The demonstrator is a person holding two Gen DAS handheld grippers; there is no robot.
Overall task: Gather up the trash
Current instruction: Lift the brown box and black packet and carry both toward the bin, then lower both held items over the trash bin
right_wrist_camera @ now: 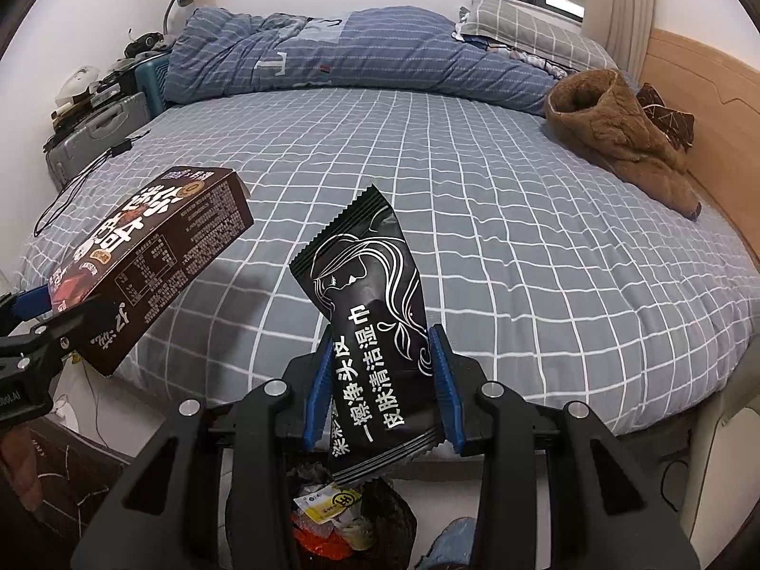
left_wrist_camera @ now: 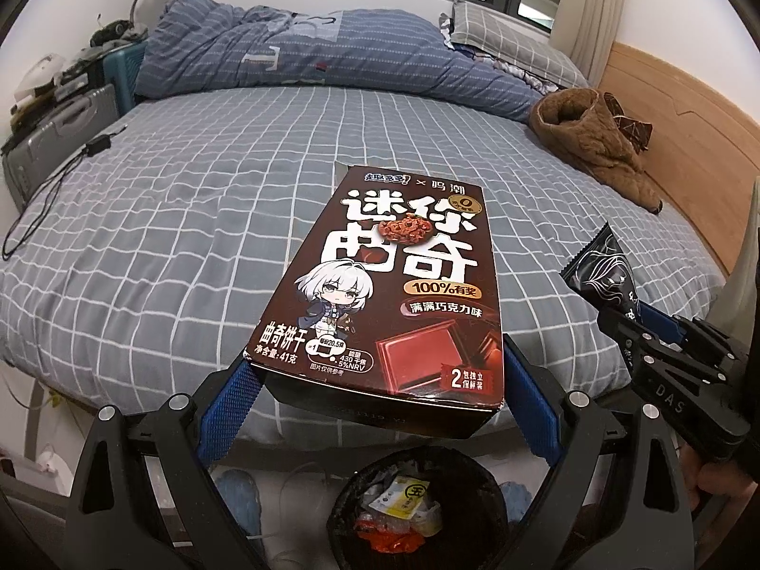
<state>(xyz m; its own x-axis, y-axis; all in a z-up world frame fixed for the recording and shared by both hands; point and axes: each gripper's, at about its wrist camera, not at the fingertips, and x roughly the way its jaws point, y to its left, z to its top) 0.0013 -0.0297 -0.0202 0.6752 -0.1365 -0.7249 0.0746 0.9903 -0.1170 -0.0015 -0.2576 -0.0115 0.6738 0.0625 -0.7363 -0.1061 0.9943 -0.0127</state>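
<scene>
your left gripper (left_wrist_camera: 375, 380) is clamped on the near end of a brown cookie box (left_wrist_camera: 394, 285), its blue pads (left_wrist_camera: 228, 408) pressed against both sides, and the box fills the centre of the left wrist view, raised above the bed (left_wrist_camera: 166, 247). your right gripper (right_wrist_camera: 382, 389) grips a black wet-wipe packet (right_wrist_camera: 375, 323) between its blue fingers (right_wrist_camera: 446, 389), with the packet standing upright in the middle of the right wrist view and its serrated bottom edge hanging below the pads. in the left wrist view the packet and right gripper show at the right edge; in the right wrist view the box sits tilted at the left edge. a black trash bin (left_wrist_camera: 418, 517) lies at the bottom centre of both views, just under each gripper, already holding yellow, white and orange wrappers. on the checked bed beyond, a brown fleece garment (right_wrist_camera: 627, 137) rests at the upper right, a rolled blue duvet (right_wrist_camera: 356, 57) runs across the top, and a black cable (left_wrist_camera: 52, 185) trails along the left side.
</scene>
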